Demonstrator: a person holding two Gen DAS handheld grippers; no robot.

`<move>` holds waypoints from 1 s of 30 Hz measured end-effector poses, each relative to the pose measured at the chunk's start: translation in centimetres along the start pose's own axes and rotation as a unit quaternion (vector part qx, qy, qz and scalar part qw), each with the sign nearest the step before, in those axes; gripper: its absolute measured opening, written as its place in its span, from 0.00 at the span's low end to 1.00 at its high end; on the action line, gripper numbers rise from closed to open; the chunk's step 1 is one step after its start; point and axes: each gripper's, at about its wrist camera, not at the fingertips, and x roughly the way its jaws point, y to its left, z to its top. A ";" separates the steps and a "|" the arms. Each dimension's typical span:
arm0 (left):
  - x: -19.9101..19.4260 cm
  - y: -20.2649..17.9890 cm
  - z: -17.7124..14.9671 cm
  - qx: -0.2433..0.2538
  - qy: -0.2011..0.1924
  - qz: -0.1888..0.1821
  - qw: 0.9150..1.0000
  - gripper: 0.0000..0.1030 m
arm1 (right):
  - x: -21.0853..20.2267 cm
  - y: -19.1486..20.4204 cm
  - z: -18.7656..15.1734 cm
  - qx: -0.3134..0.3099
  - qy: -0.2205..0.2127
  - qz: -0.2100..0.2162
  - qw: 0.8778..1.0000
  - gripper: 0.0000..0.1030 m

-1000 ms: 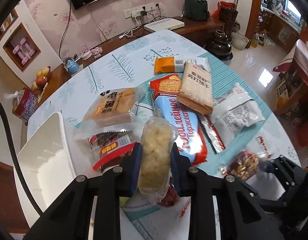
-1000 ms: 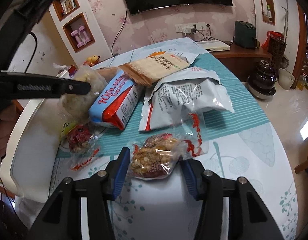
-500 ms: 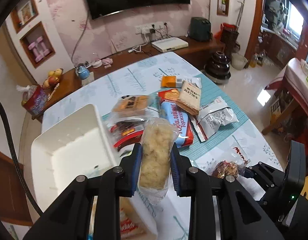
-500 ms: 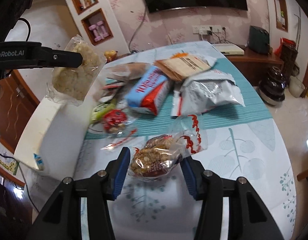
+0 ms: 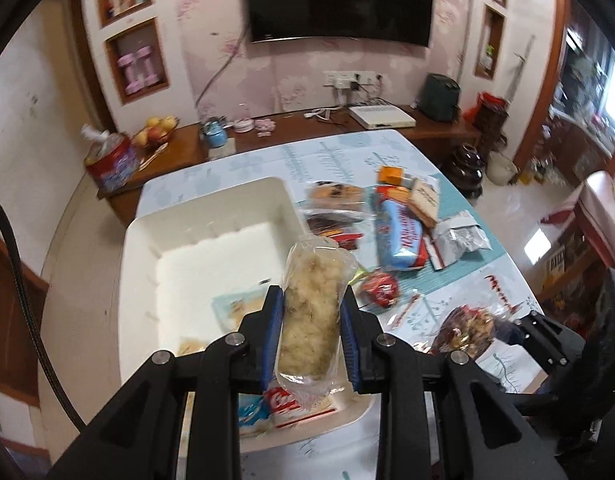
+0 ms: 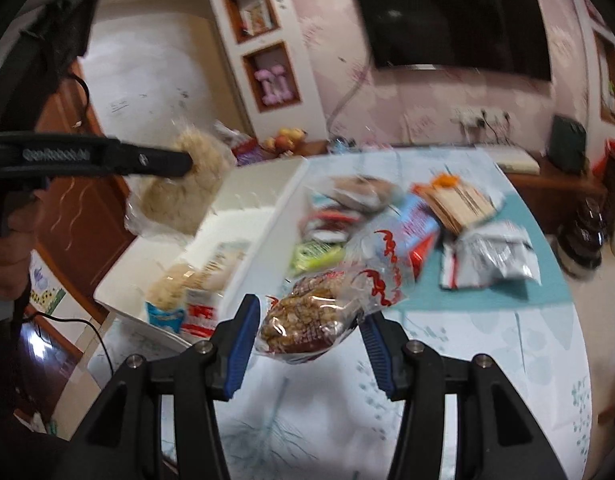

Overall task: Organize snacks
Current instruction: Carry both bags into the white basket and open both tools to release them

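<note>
My left gripper (image 5: 311, 336) is shut on a clear-wrapped pale rice cake bar (image 5: 312, 312) and holds it in the air above the near right part of the white bin (image 5: 211, 208). The bar also shows in the right wrist view (image 6: 183, 192), over the bin (image 6: 267, 216). My right gripper (image 6: 307, 344) is shut on a clear bag of nut brittle (image 6: 311, 320), lifted off the table; the bag shows in the left wrist view (image 5: 467, 328). Several wrapped snacks (image 5: 291, 404) lie in the bin's near end.
On the table right of the bin lie a blue-and-red biscuit pack (image 5: 401, 240), a silver pouch (image 5: 459, 238), a tan cracker pack (image 5: 425, 200), a red round sweet (image 5: 381, 288) and other packets. A sideboard (image 5: 307, 128) stands behind the table.
Both grippers have risen and swung left. The left one carried the rice cake bar from over the snack pile to above the bin. The right one lifted the nut brittle bag off the table.
</note>
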 end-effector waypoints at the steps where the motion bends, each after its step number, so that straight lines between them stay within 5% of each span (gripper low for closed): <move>1: -0.2 1.0 -0.5 -0.011 -0.002 0.002 1.000 0.25 | -0.1 0.4 0.2 -0.006 -0.003 0.002 1.000 0.50; 11: -0.6 7.6 -5.2 -0.089 0.000 -0.004 0.996 0.25 | 1.3 5.6 2.1 -0.074 -0.021 0.032 0.997 0.50; 24: 1.8 10.4 -9.0 -0.156 0.030 -0.010 0.987 0.27 | 5.2 11.0 2.5 -0.151 -0.009 0.045 0.988 0.50; 30: 1.2 10.5 -8.9 -0.161 0.018 0.000 0.987 0.64 | 5.8 10.7 2.6 -0.148 -0.005 0.038 0.988 0.58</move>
